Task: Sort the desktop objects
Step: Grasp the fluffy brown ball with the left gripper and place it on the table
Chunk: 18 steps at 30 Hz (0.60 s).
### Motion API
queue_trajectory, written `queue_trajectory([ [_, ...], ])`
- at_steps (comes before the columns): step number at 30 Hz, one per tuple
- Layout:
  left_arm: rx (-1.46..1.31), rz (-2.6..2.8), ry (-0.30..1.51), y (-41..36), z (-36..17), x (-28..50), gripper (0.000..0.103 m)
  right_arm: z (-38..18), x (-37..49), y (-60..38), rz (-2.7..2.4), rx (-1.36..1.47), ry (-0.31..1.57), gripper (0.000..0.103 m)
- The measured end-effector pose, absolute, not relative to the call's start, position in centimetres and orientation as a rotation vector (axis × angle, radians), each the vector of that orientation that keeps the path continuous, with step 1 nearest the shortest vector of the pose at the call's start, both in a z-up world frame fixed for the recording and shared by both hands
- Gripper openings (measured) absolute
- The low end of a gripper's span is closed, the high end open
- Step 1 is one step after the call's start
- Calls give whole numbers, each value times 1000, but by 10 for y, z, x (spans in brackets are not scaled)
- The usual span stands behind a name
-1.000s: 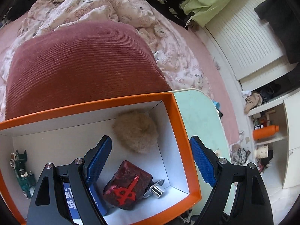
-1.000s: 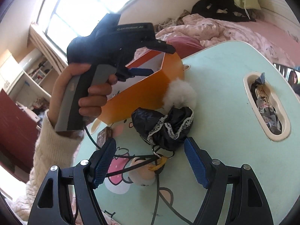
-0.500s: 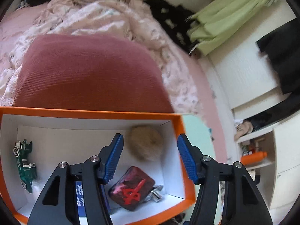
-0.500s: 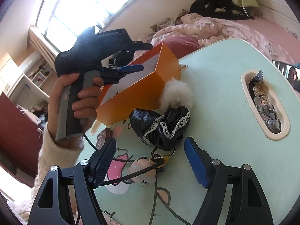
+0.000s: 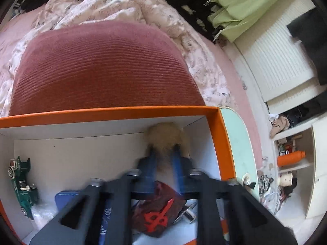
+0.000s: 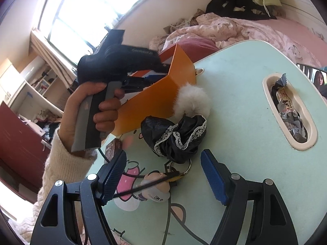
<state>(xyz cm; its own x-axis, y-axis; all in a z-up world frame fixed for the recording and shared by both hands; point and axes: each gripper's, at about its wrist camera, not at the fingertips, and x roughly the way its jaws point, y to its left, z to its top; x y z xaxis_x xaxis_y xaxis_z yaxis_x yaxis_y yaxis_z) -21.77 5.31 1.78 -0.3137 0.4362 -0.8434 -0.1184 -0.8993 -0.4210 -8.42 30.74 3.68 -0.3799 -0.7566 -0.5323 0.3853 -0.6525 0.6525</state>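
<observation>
My left gripper reaches into the orange box and its blurred blue fingers close around the tan fur ball at the back right corner. The box also holds a green toy car, a blue card, a dark red pouch with a red symbol and a metal clip. My right gripper is open and empty above a black lace pouch with a keyring and a small figurine. A white pom-pom leans against the box's outer wall.
A small dark packet lies by the box on the mint table. A cream oval tray sunk in the table holds wrappers. A maroon cushion and a bed lie beyond the box. A cable crosses the table.
My left gripper moved down into the box and closed from wide open onto the tan fur ball. My right gripper moved slightly forward over the black pouch and stayed open.
</observation>
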Motion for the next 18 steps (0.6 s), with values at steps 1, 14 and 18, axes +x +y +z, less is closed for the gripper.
queue_trajectory([
  [1, -1564, 2247, -413, 49, 20, -214, 11, 36, -85, 307, -2070, 1107, -562, 75],
  [14, -1150, 2248, -444, -34, 130, -88, 11, 34, -85, 309, -2066, 1125, -542, 75],
  [18, -1153, 2232, -333, -43, 143, -64, 12, 35, -84, 308, -2072, 1124, -537, 75],
])
